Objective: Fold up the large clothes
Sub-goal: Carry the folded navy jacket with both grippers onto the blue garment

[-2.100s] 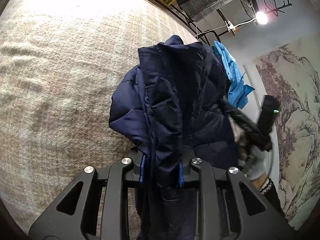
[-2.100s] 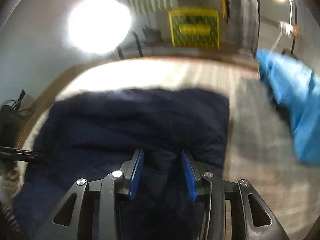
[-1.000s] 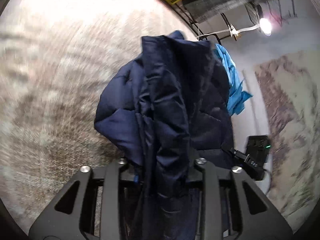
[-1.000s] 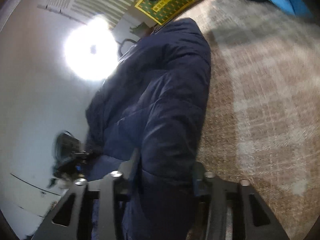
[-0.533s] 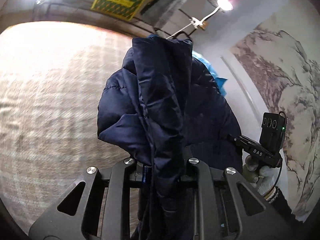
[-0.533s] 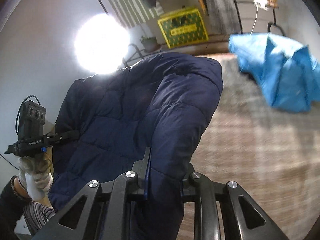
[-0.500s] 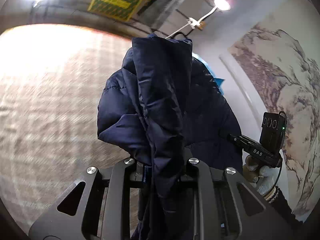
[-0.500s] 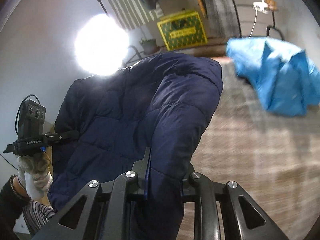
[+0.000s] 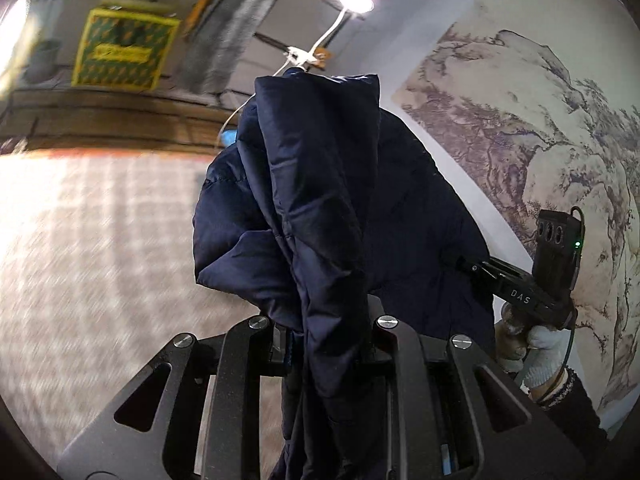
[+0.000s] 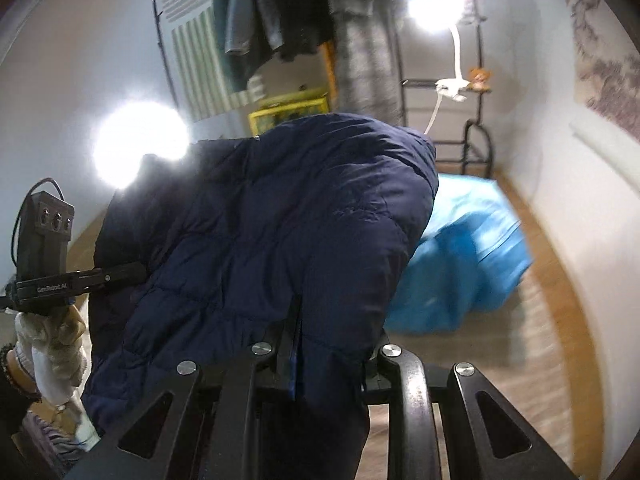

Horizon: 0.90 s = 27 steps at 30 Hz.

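Note:
A dark navy quilted puffer jacket hangs in the air between both grippers; it also fills the right wrist view. My left gripper is shut on a thick fold of the jacket. My right gripper is shut on another edge of it. The right gripper shows at the jacket's right side in the left wrist view. The left gripper shows at its left side in the right wrist view. The fingertips are hidden by fabric.
A beige checked carpet lies below. A light blue garment lies on the floor ahead right. A clothes rack with hanging clothes, a yellow-green box, bright lamps and a wall with a landscape painting surround.
Both grippers have lifted the jacket higher off the carpet and tilted upward, so more wall and rack show. The right gripper, open over the jacket 2.1 s ago, is shut on it.

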Each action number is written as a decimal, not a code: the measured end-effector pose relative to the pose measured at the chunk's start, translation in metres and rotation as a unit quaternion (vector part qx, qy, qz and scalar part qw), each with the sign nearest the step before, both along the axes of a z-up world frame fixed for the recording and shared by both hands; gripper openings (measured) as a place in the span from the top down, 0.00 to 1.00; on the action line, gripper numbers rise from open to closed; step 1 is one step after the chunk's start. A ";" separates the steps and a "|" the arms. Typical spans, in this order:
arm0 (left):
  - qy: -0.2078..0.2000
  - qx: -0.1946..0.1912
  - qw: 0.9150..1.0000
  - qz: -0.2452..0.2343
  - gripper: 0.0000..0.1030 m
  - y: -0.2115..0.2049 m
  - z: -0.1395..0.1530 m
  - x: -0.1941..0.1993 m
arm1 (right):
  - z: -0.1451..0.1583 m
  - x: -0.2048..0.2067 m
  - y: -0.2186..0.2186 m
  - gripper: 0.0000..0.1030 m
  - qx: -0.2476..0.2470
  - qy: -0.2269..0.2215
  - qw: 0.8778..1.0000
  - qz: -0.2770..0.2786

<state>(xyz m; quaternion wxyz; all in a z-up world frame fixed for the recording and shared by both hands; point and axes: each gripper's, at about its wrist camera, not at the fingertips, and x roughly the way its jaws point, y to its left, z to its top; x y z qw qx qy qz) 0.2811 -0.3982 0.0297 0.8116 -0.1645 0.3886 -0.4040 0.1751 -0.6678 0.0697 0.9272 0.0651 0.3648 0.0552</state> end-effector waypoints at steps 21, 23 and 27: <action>-0.030 -0.031 0.999 0.030 0.83 -0.157 -0.029 0.200 | 0.005 0.189 -0.142 0.82 -0.124 -0.053 0.990 -0.049; -0.012 -0.013 0.999 0.047 0.83 -0.163 -0.057 0.220 | -0.020 0.211 -0.145 0.81 -0.134 -0.040 0.989 -0.048; 0.049 0.003 0.996 0.079 0.79 -0.168 -0.113 0.257 | -0.092 0.264 -0.155 0.65 -0.227 0.038 0.970 -0.080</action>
